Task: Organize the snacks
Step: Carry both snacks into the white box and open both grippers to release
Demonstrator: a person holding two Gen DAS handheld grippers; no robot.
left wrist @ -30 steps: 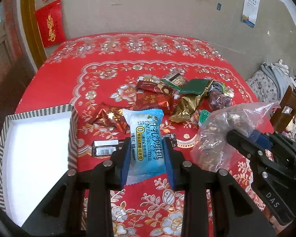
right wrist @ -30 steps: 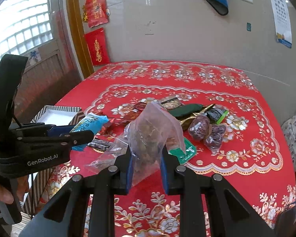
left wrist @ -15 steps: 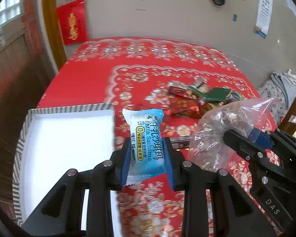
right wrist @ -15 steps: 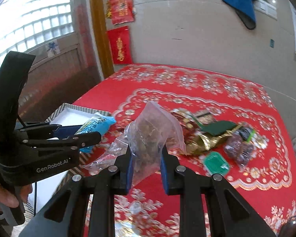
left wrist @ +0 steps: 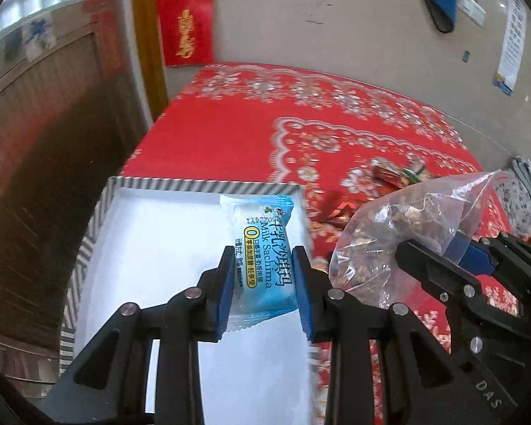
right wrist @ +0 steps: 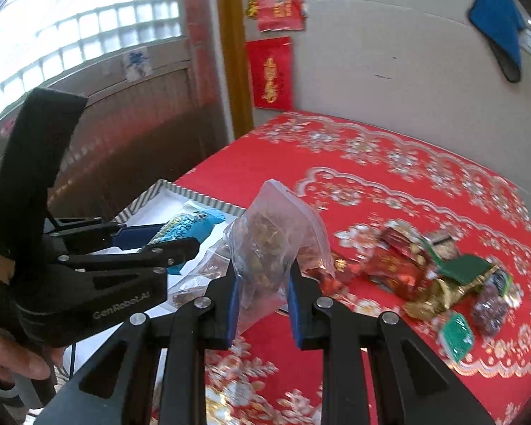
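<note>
The red flowered tablecloth (left wrist: 336,148) fills most of both views. On it at about 8 o'clock in the left wrist view sits the box (left wrist: 99,219), white inside with a striped rim; the right wrist view only catches its far corner at 9 o'clock, mostly hidden behind the other gripper.

Left gripper (left wrist: 263,294) is clamped on the blue Sachima pack (left wrist: 265,258), held upright over the box's right side, its top edge near the far rim. Can't tell whether the pack touches the box floor. From the right wrist camera you just see that pack as a blue sliver poking out past the fingers at 9 o'clock.

Right gripper (right wrist: 262,304) is pinched on the clear bag (right wrist: 276,241) of brownish bits, held up off the cloth. In the left view that bag sits at 3 o'clock just beside the pack, over the box's right edge.

The snack pile (right wrist: 435,276) is the thing only the right view really shows: red, gold and green wrappers plus a dark bag at 3 o'clock, well apart from the box. The left view gets a scrap of it behind the clear bag.

Also only in the right view: the person's hand (right wrist: 14,357) at 8 o'clock.
</note>
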